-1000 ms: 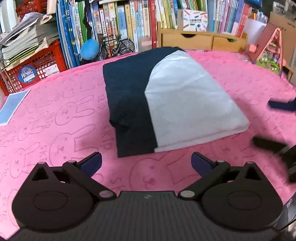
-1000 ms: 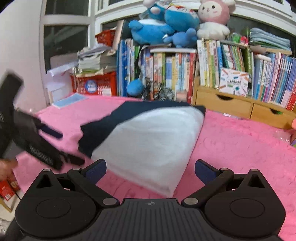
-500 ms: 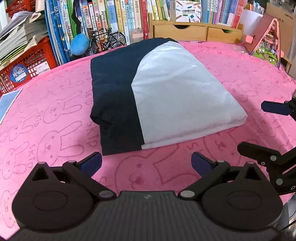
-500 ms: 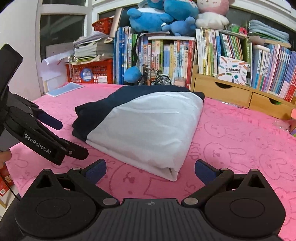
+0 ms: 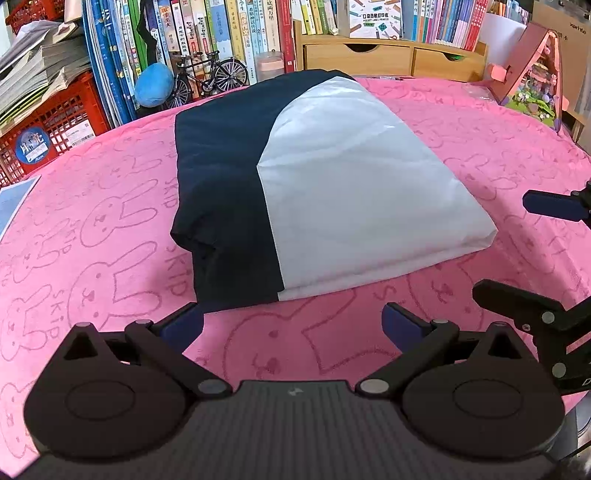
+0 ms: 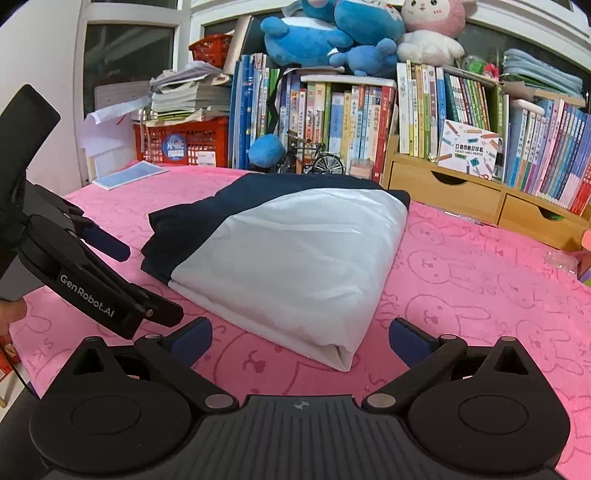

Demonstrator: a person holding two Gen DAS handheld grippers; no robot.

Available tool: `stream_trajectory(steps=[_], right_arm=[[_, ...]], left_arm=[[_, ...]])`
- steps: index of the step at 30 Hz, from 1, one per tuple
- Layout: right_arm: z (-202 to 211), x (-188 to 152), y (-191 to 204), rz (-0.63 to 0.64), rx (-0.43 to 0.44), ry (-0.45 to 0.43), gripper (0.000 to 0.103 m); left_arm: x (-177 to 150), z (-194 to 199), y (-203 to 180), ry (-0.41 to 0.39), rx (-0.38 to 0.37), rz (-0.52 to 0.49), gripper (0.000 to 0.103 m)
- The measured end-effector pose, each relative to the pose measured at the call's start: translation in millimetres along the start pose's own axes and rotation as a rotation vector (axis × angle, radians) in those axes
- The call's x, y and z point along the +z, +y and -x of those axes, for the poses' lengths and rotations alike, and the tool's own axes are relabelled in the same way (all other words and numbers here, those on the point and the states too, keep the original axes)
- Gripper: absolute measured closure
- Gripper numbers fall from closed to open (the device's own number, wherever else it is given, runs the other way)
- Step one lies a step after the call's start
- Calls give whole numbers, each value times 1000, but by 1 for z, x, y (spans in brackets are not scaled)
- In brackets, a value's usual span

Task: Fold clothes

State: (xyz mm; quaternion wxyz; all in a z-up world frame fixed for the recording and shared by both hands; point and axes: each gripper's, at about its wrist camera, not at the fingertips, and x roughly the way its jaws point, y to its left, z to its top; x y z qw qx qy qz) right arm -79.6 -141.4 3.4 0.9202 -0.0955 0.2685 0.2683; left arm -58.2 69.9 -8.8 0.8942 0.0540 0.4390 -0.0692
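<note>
A folded navy-and-white smooth fabric garment (image 5: 306, 184) lies mid-counter on the pink fleecy rabbit-print cover (image 5: 92, 258), just ahead of both grippers. The left gripper (image 5: 291, 325) and right gripper (image 6: 299, 339) hold nothing, their jaws spread wide. The garment's long axis runs toward the far edge, navy strip leftward.

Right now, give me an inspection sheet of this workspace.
Surface: pink bunny-print cloth, bare around the garment.
Job's things: navy and white garment, folded into a neat rectangle, lying flat.
Clutter: blue sheet at the far edge.
Grippers: left gripper and right gripper both open, empty, short of the garment.
Cables: thin dark cable at the right view's left edge.
Surroundings: bookshelf, plush toys, red crate, model bicycle.
</note>
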Motion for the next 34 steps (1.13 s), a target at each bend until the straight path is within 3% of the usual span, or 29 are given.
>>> stream_trajectory(steps=[21, 29, 34], right_arm=[[-8, -5, 5, 18, -8, 30, 0], [-11, -8, 5, 18, -6, 41, 0], [-12, -9, 4, 16, -2, 42, 0]], left_arm=[[5, -5, 6, 7, -85, 59, 0], [3, -3, 3, -13, -64, 31, 0], [2, -2, -2, -25, 17, -4, 0]])
